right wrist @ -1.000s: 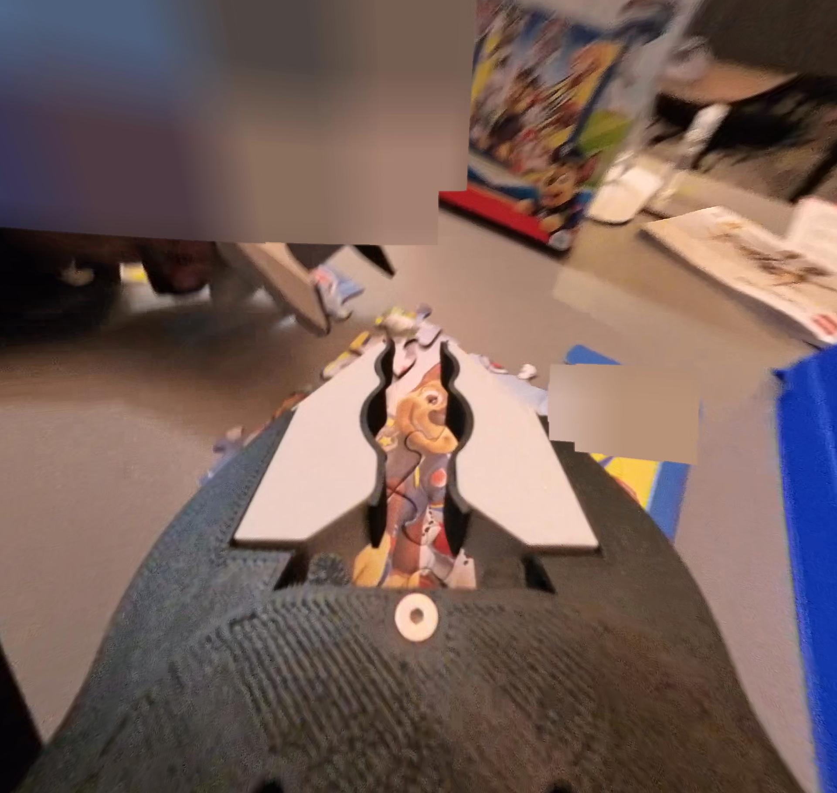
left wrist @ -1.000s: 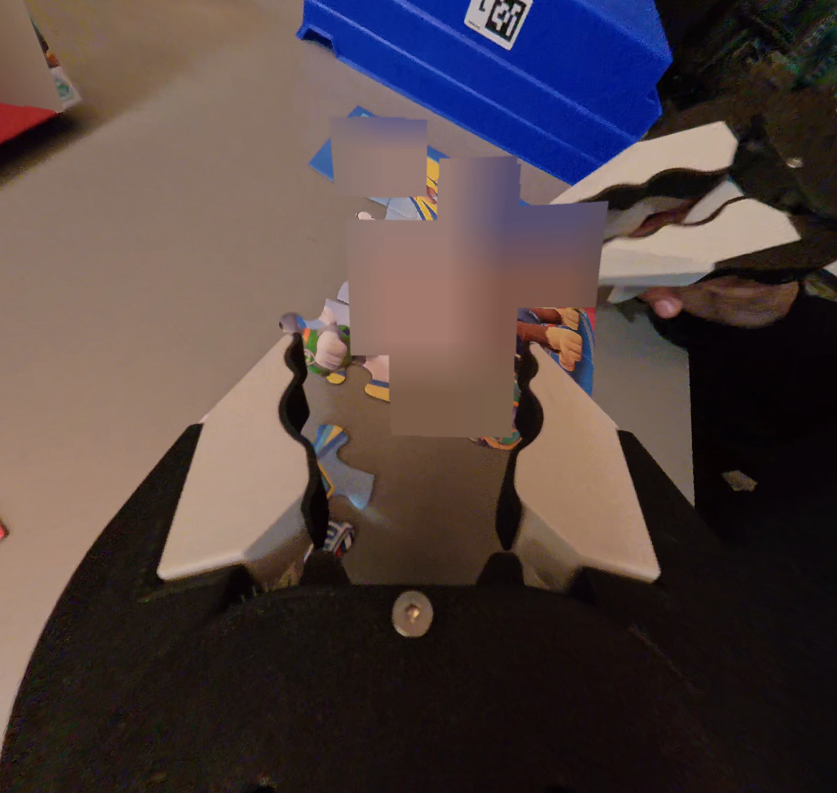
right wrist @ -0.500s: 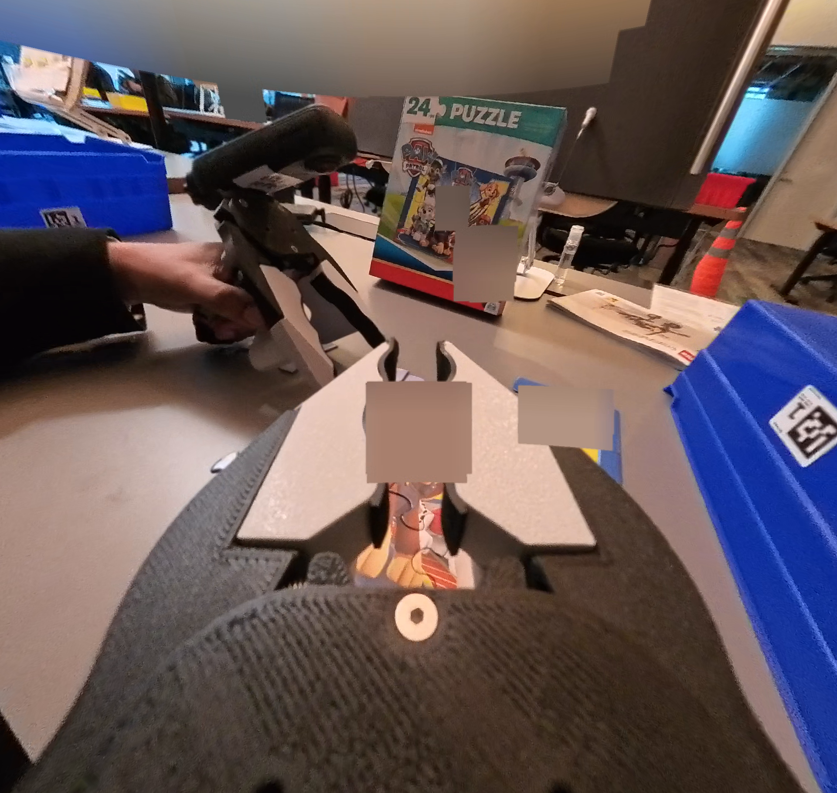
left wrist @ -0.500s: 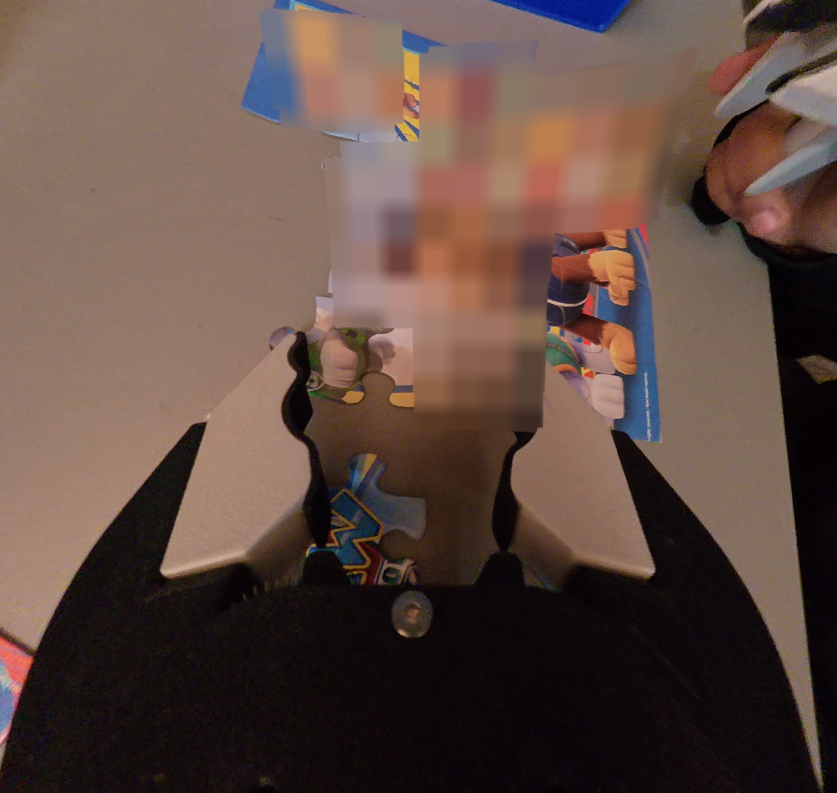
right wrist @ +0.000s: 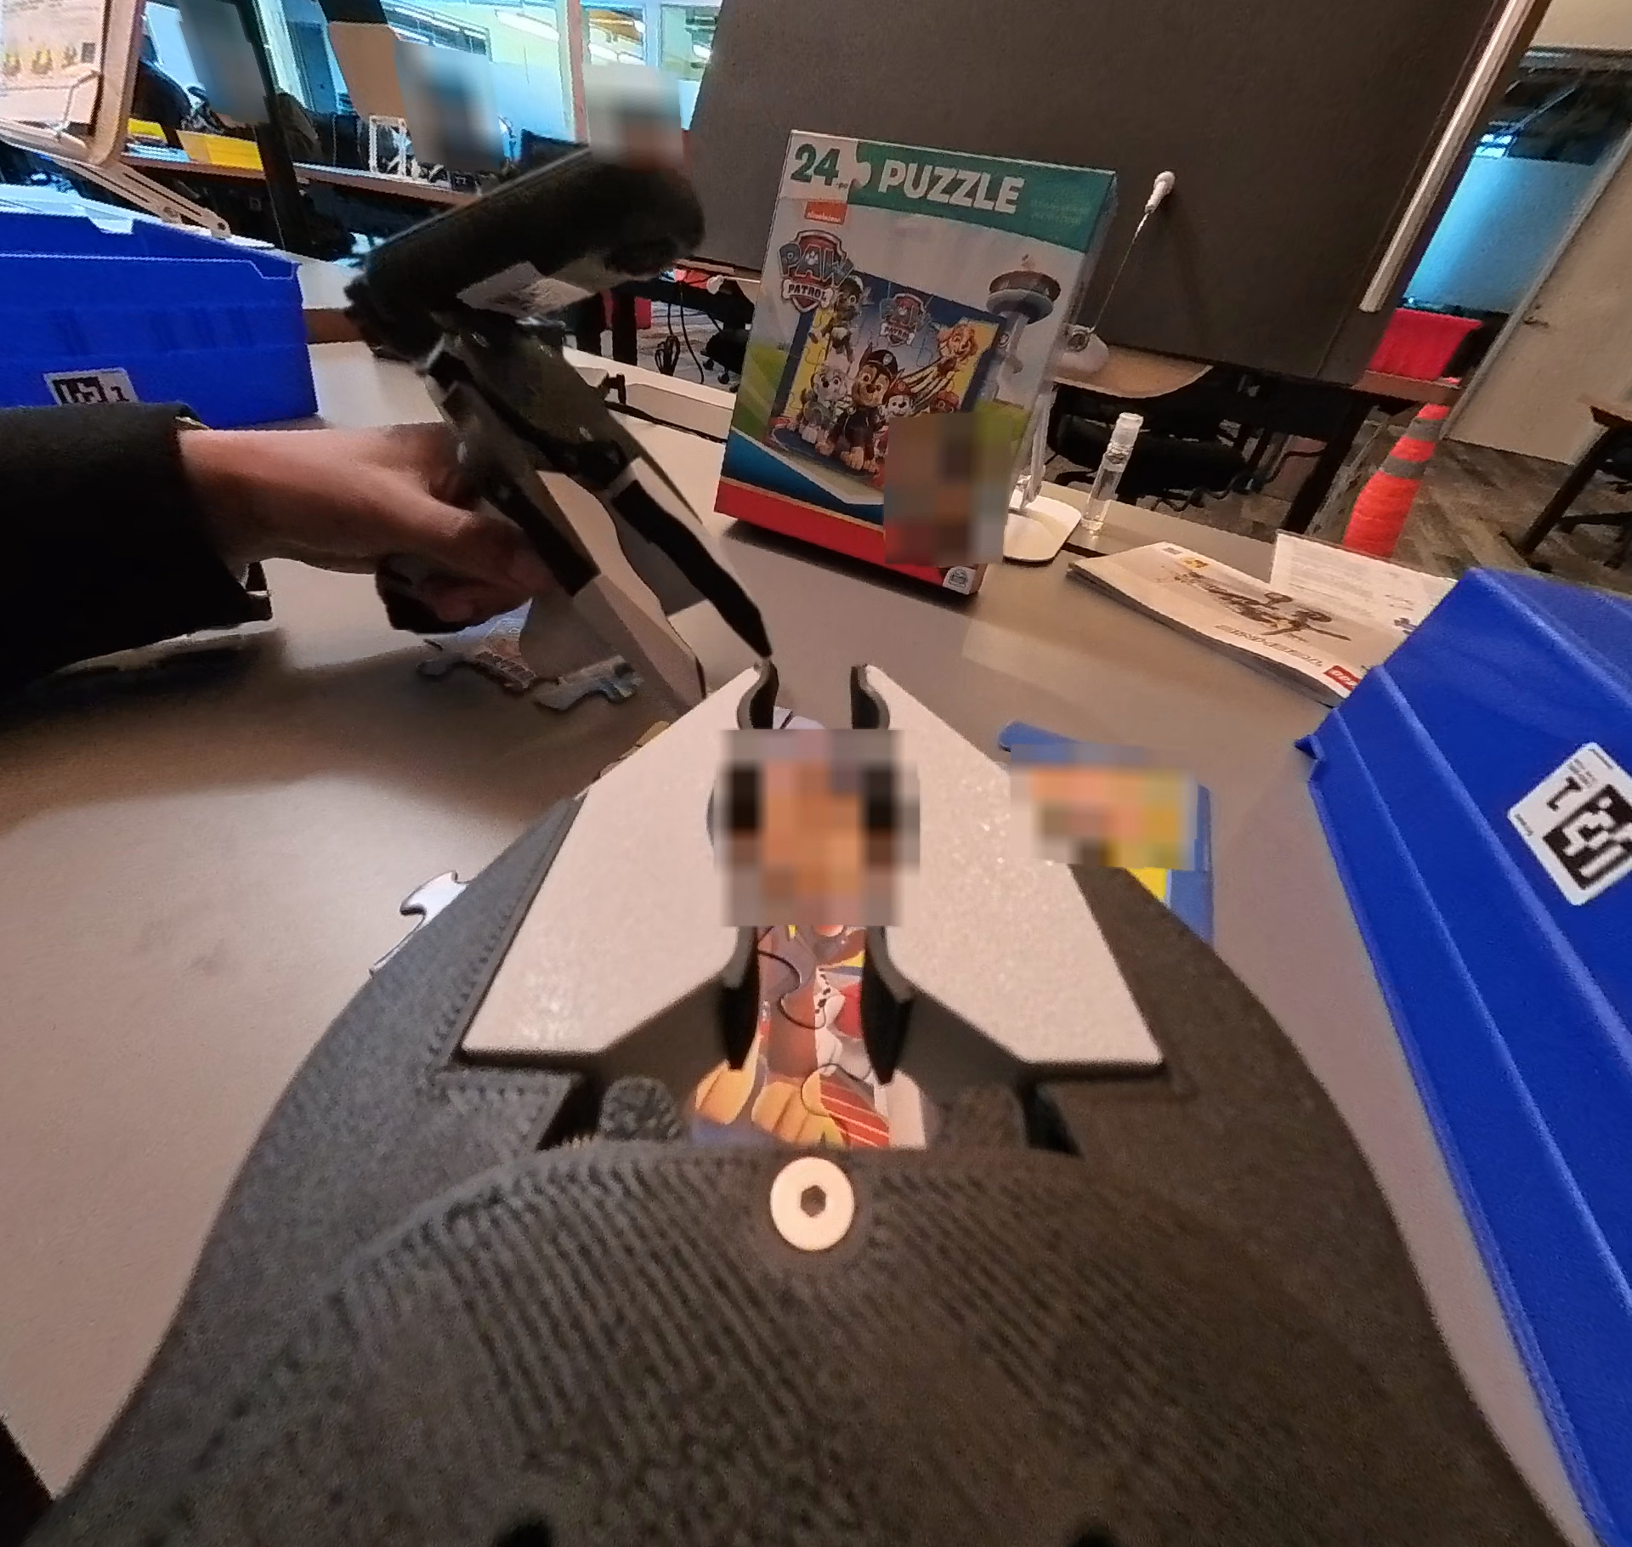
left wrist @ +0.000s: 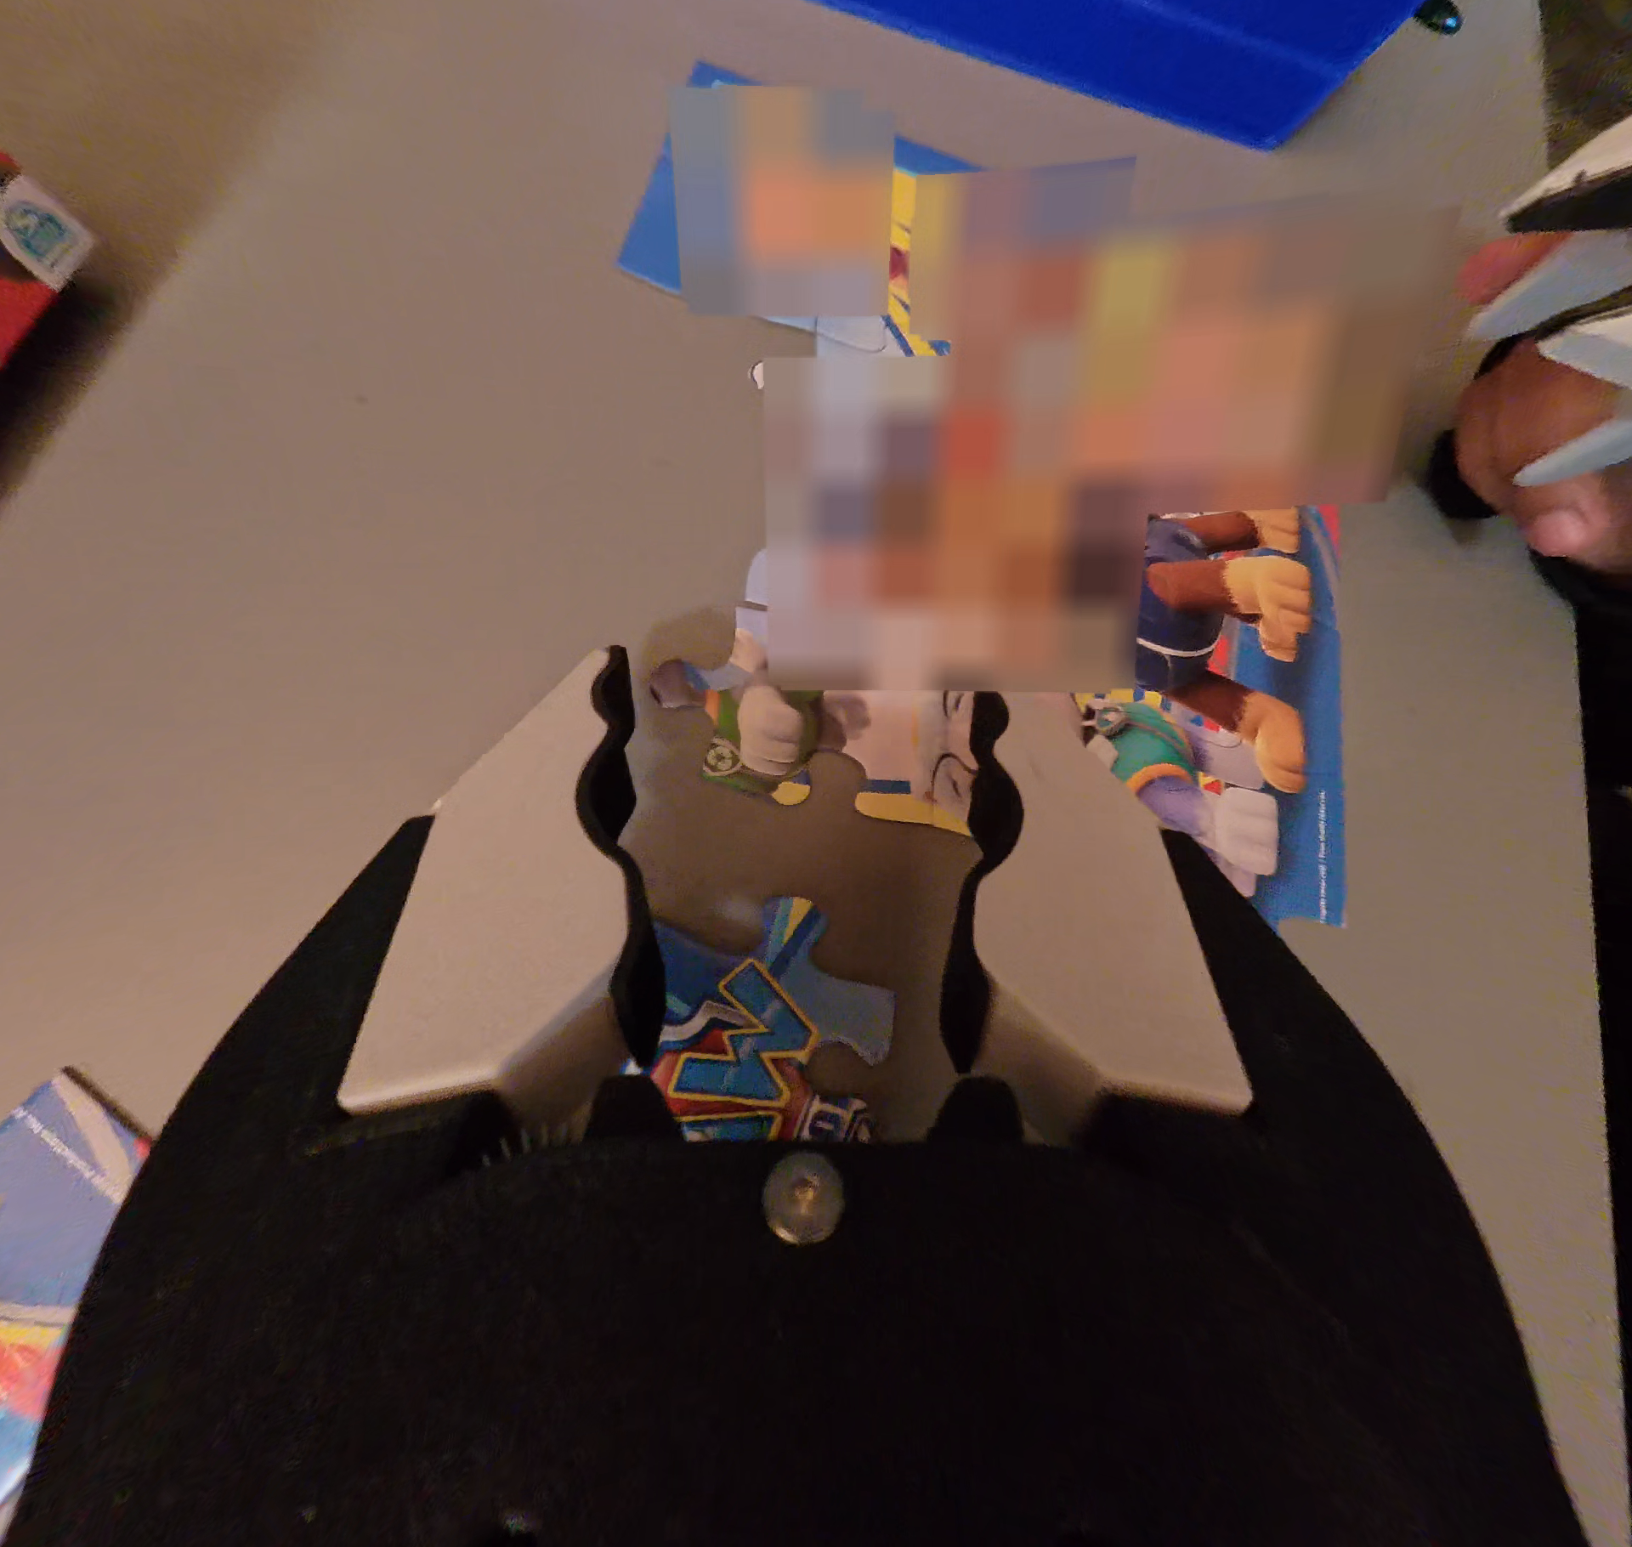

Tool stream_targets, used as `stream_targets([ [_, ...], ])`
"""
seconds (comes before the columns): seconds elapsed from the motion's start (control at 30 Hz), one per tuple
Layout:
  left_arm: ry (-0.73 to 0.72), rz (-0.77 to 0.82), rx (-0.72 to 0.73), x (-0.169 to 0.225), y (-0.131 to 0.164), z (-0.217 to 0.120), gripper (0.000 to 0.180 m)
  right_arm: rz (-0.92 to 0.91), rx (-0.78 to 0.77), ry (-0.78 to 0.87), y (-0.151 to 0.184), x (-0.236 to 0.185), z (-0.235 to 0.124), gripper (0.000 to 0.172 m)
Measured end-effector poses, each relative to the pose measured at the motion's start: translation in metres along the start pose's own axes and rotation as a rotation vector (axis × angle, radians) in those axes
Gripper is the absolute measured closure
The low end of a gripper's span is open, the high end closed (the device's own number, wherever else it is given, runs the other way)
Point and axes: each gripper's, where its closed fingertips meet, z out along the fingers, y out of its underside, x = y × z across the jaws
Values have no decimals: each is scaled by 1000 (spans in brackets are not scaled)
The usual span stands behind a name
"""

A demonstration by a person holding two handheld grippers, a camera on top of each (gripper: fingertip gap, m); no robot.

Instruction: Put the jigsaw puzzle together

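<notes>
Left tongs gaping over loose puzzle piece | right tongs narrowed, grasp unclear (blurred) | risk: nudging assembled puzzle on surface.

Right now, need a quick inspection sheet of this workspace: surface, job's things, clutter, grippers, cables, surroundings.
Surface: grey table, bare in patches.
Job's things: part-built cartoon jigsaw lying flat; loose blue puzzle piece close in front of it; more loose pieces by the left hand.
Clutter: upright puzzle box, blue bins, booklet, small clear bottle.
Grippers: left gripper open above the table, the loose piece between its fingers, untouched. Right gripper narrowly parted over the jigsaw; whether it holds anything cannot be told.
Cables: nothing seen on the table.
Surroundings: dark panel, orange cone, desks behind.
</notes>
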Motion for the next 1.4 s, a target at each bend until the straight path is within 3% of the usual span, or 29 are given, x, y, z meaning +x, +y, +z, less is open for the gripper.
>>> stream_targets([
  [0.33, 95, 11, -57, 21, 8, 8, 119, 13, 0, -10, 0, 0, 0, 156],
  [0.5, 48, -11, -17, 8, 2, -2, 120, 19, 4, -12, 0, 1, 0, 156],
  [0.8, 29, -55, -116, 5, 30, -16, 122, 28, 6, -15, 0, 1, -1, 156],
  [1.4, 44, -32, -60, 10, 17, -10, 121, 22, 2, -17, 0, 1, -1, 156],
])
